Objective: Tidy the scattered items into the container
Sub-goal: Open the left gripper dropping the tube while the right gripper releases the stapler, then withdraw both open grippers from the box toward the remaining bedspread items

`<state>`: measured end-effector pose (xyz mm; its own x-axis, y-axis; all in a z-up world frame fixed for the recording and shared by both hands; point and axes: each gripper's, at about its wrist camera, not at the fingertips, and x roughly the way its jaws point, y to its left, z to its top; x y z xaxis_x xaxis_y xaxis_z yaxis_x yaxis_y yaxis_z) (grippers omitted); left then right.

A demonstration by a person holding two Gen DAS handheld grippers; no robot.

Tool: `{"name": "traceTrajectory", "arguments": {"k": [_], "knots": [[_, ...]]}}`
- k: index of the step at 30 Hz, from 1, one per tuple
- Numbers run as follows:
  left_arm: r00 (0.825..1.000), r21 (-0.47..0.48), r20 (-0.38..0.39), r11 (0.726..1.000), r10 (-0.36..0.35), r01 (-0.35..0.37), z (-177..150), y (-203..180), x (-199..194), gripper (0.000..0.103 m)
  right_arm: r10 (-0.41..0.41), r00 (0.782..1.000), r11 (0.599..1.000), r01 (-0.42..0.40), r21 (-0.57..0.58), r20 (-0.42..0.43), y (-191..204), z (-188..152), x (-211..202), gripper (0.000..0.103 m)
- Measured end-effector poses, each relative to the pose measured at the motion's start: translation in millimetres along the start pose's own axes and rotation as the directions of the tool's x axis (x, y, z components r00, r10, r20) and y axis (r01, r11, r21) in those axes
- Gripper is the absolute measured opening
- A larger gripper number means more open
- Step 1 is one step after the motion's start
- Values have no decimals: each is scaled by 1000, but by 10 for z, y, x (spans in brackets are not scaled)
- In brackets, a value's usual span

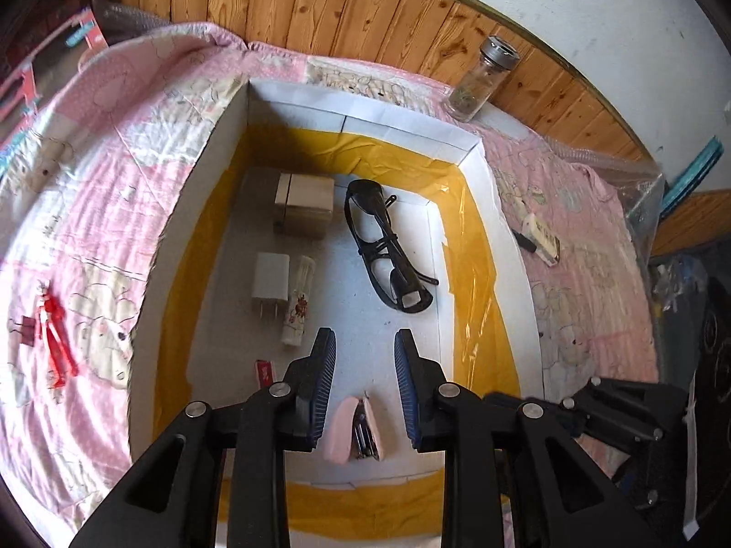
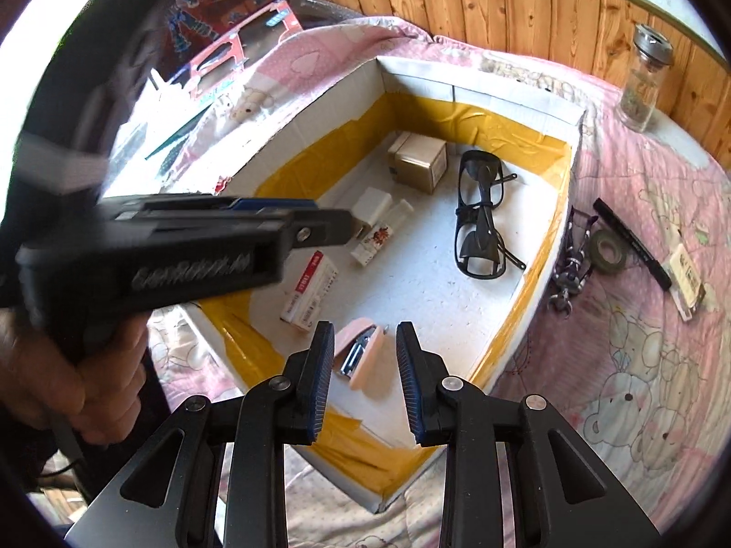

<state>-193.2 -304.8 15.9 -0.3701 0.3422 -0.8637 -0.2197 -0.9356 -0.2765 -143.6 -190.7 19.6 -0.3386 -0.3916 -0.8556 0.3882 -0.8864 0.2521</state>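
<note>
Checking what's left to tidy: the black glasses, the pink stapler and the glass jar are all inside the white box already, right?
Not quite. The black glasses and pink stapler lie inside the white box, but the glass jar stands outside it on the pink blanket by the wood panelling, as the left wrist view shows.

Pink teddy-print quilt (image 2: 639, 342) beneath, knotty wood-panelled wall (image 1: 320, 4) behind, colourful printed box (image 2: 228, 13) at far left

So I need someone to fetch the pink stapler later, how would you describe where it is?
Look into the white cardboard box lined with yellow tape, sitting on the pink quilt. The pink stapler lies on the box floor at the end nearest both cameras, away from the black glasses. It is the only pink item inside, with a metal strip showing along it.
</note>
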Motion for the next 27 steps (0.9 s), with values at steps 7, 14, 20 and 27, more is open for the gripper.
{"name": "traceTrajectory", "arguments": {"k": [7, 14, 20, 27], "knots": [[998, 32, 40, 999, 39, -40, -212, -207, -238, 27, 17, 999, 1000, -17, 17, 40, -51, -131, -174, 30], [996, 56, 69, 996, 64, -68, -403, -417, -455, 27, 36, 995, 999, -39, 37, 91, -47, -357, -458, 30], [993, 75, 88, 994, 78, -85, -537, -613, -616, 28, 54, 990, 997, -60, 45, 127, -49, -520, -660, 30], [993, 85, 92, 993, 76, -84, -692, -812, -746, 30, 80, 980, 995, -88, 39, 181, -32, -651, -914, 31]]}}
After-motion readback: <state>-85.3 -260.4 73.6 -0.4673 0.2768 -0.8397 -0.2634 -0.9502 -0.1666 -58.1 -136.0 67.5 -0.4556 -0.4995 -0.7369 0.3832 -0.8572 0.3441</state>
